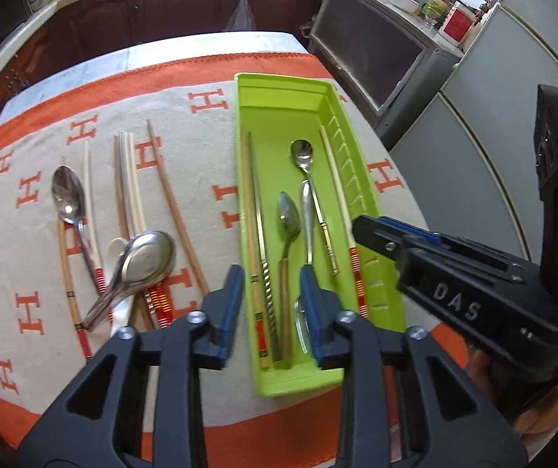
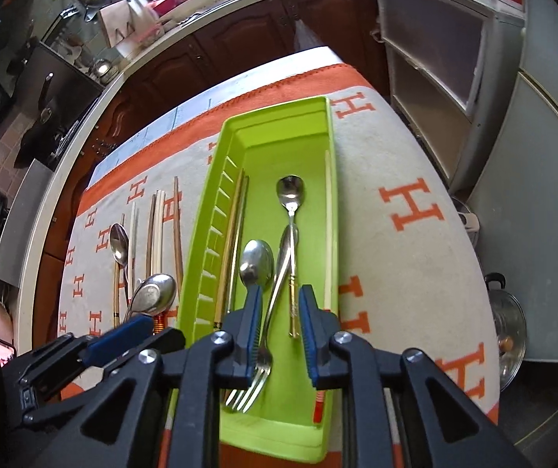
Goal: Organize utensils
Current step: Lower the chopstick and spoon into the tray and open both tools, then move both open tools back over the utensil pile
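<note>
Both claws gape empty over green tray (image 1: 319,101); loose spoons (image 1: 148,259) and chopsticks (image 1: 130,183) lie left, lengthwise, nearer left claw (image 1: 269,304) than right claw (image 2: 279,325).

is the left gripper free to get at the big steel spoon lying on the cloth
Probably yes. The left gripper is open and empty, and the big spoon lies on top of the chopsticks just to its left, with nothing over it.
</note>
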`<state>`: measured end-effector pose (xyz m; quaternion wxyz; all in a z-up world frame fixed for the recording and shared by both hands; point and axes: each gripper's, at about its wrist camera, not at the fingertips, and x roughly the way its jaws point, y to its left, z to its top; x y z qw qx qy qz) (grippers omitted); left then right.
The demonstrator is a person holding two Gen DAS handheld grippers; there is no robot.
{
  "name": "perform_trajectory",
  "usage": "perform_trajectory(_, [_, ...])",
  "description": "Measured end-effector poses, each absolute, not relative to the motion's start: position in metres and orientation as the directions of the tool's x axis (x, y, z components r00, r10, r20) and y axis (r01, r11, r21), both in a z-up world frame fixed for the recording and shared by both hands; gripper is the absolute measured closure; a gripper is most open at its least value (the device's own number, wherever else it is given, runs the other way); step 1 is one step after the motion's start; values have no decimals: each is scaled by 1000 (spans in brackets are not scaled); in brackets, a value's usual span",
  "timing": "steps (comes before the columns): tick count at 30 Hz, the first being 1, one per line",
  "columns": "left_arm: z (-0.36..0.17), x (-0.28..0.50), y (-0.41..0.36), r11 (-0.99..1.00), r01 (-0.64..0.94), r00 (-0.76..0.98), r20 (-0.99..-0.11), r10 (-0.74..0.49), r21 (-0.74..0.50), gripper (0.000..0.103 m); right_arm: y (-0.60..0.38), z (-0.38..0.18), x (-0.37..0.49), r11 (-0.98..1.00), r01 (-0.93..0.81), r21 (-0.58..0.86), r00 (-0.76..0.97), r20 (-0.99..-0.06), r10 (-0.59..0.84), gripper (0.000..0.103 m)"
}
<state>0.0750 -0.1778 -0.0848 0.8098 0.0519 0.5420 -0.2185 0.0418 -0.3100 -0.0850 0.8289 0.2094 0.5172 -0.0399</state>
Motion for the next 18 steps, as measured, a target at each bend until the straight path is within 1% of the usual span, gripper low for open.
perform_trajectory(1, [-83, 72, -174, 902, 407, 327, -899, -290, -143, 66, -310, -85, 38, 908, 290, 303, 463, -874, 144, 84])
perform_trajectory(2, [-82, 70, -169, 904, 404, 331, -900, -285, -138, 66, -309, -85, 36, 906, 294, 303, 465, -874, 141, 84])
perform_trajectory(11, [-67, 68, -122, 935, 327, 385, -885, -262, -135, 65, -294, -87, 16, 898, 309, 313, 464, -874, 145, 84])
perform_trajectory(18, [-65, 61, -91, 949, 304, 433, -875, -218, -86, 65, -275, -81, 15, 912, 276, 303, 470, -870, 147, 84])
